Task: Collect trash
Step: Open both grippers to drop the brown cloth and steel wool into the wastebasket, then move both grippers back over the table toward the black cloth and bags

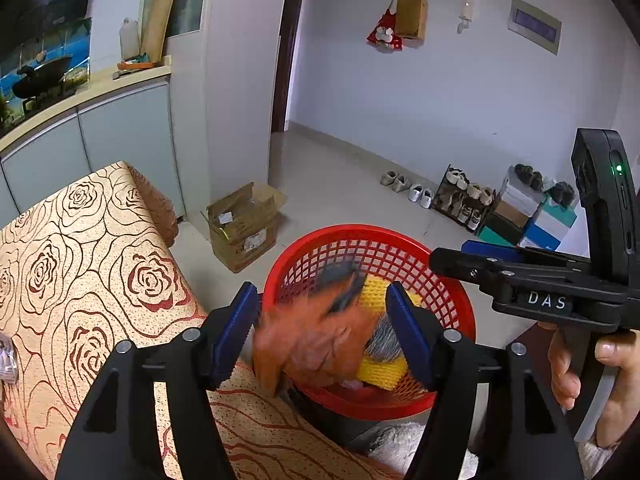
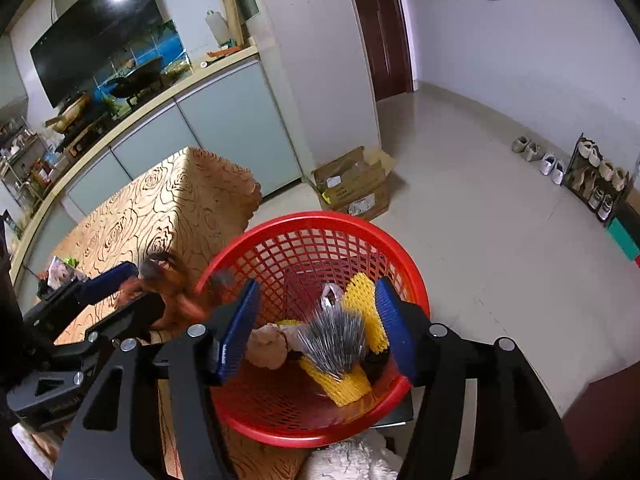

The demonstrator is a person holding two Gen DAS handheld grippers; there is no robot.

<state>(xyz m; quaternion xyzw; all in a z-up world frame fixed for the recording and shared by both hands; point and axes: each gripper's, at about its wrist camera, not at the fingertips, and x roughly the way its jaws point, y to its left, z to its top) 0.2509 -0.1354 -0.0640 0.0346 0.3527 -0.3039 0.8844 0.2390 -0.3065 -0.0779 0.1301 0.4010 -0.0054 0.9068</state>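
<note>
The red basket is sitting right beside the bench edge, with lots of bare floor past it. Both tools are pointing down over the basket. The left tool is standing open, and blurry orange trash is between its pads, not squeezed. The right tool is standing open too, over yellow foam net and a spiky grey scrap lying inside.

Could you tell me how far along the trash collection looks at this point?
Done: yellow foam netting and a clear plastic scrap already lie in the red basket. In hand: a blurred orange item sits between the left gripper's open jaws at the basket's rim, and a silver-grey piece between the right gripper's open jaws above the basket. Left: a wrapper on the patterned table.
</note>
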